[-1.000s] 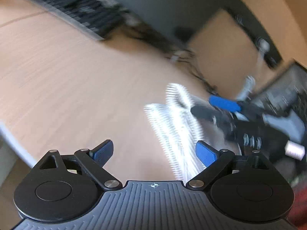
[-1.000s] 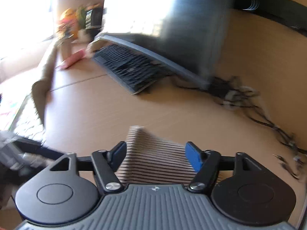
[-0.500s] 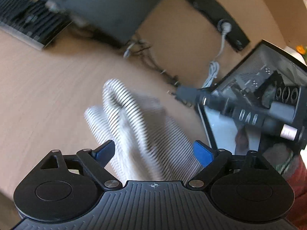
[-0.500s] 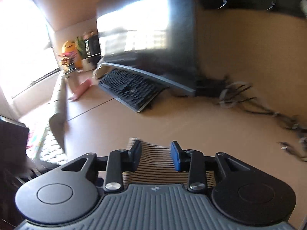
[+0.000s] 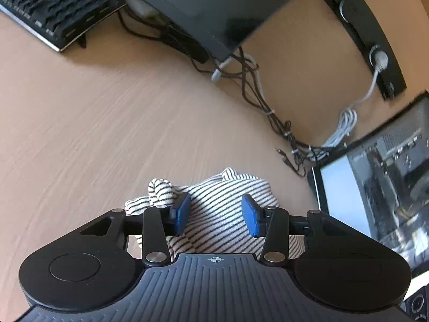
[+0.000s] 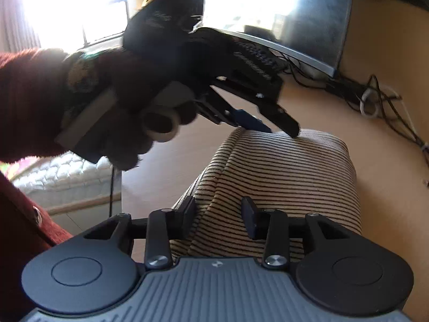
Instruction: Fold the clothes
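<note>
A white garment with thin black stripes [image 5: 222,214] lies folded in a bundle on the wooden desk [image 5: 107,134]. My left gripper [image 5: 215,213] hovers just over its near part, jaws apart, with cloth between and below the blue pads. In the right wrist view the same garment [image 6: 281,174] shows as a folded stack. My right gripper [image 6: 218,217] is open over its near edge. The left gripper [image 6: 268,126] touches the far top edge of the garment there, held by a hand in a dark red sleeve.
A black keyboard [image 5: 51,13] and a dark monitor [image 5: 201,8] stand at the back of the desk. Tangled cables [image 5: 268,107] run along the wall. A computer case [image 5: 380,187] stands at the right. The desk's left edge [image 6: 120,182] drops to a bed.
Both grippers have come down onto the striped garment. The left jaws have narrowed. The right jaws closed, then opened again. The garment has gone from loose to a compact fold.
</note>
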### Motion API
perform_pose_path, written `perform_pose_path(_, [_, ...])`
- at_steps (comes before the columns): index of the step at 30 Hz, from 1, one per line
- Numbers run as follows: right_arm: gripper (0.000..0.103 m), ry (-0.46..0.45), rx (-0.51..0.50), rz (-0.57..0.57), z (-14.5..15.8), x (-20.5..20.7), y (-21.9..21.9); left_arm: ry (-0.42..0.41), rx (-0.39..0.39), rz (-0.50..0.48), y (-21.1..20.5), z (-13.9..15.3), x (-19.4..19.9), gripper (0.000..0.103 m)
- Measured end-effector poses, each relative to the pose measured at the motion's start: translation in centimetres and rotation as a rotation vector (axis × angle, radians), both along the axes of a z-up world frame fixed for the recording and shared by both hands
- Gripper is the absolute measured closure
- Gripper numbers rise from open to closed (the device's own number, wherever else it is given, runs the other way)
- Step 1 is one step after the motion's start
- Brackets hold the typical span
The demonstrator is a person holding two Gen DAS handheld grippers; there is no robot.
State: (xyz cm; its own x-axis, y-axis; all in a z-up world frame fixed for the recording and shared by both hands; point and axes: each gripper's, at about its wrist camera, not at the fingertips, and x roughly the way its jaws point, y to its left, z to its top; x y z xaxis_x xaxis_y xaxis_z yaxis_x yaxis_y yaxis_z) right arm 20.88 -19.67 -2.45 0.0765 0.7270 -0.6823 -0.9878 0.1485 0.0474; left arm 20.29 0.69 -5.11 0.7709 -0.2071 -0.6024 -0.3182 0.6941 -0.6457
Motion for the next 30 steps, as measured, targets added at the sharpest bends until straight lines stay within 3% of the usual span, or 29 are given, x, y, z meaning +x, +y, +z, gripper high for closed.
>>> perform_pose_path(5, [0.063, 0.033, 0.01, 0.022, 1.5, 0.7, -1.0, 0.0, -0.001, 0.005, -0.2, 0.1, -0.3, 0.056])
perform_pose_path(6, [0.059, 0.017, 0.007, 0.033, 2.0, 0.8, -1.2, 0.001, 0.001, 0.005, -0.2, 0.1, -0.4, 0.056])
perform_pose_path(9, [0.034, -0.085, -0.06, 0.061, 2.2, 0.0, -1.7, 0.002, 0.004, 0.009, -0.2, 0.2, -0.6, 0.056])
perform_pose_path(12, [0.03, -0.145, -0.126, 0.043, -0.2, -0.8, -1.7, 0.003, 0.006, 0.014, -0.1, 0.2, -0.8, 0.056])
perform_pose_path(13, [0.021, -0.18, -0.139, 0.047, -1.0, -1.3, -1.5, 0.003, 0.007, 0.015, -0.1, 0.2, -0.8, 0.056])
perform_pose_path(15, [0.013, -0.274, -0.158, 0.079, -1.9, -3.0, -1.0, 0.004, 0.008, 0.018, 0.0, 0.2, -0.9, 0.056])
perform_pose_path(17, [0.013, -0.289, -0.156, 0.077, -1.9, -3.3, -0.7, 0.007, 0.03, 0.022, -0.2, 0.7, -1.1, 0.056])
perform_pose_path(18, [0.013, -0.265, -0.149, 0.077, -1.5, -3.0, -0.9, -0.002, 0.075, 0.02, -0.7, 1.6, -1.5, 0.052])
perform_pose_path(20, [0.014, -0.191, -0.109, 0.066, -0.4, -1.7, -1.5, -0.019, 0.164, 0.016, -1.8, 3.2, -2.2, 0.036])
perform_pose_path(22, [0.013, -0.082, -0.03, 0.041, 1.7, 0.0, -2.4, -0.057, 0.261, 0.007, -3.4, 4.9, -3.3, 0.008])
perform_pose_path(24, [0.006, 0.011, 0.052, 0.003, 3.6, 1.8, -3.2, -0.118, 0.315, -0.014, -4.7, 6.1, -4.0, 0.007])
perform_pose_path(27, [0.001, 0.095, 0.105, -0.054, 4.7, 4.0, -3.5, -0.161, 0.298, -0.021, -4.6, 6.3, -3.6, 0.006])
perform_pose_path(30, [0.0, 0.03, -0.001, -0.117, 2.5, 3.9, -2.6, -0.051, 0.205, -0.001, -2.9, 4.0, -1.9, 0.005])
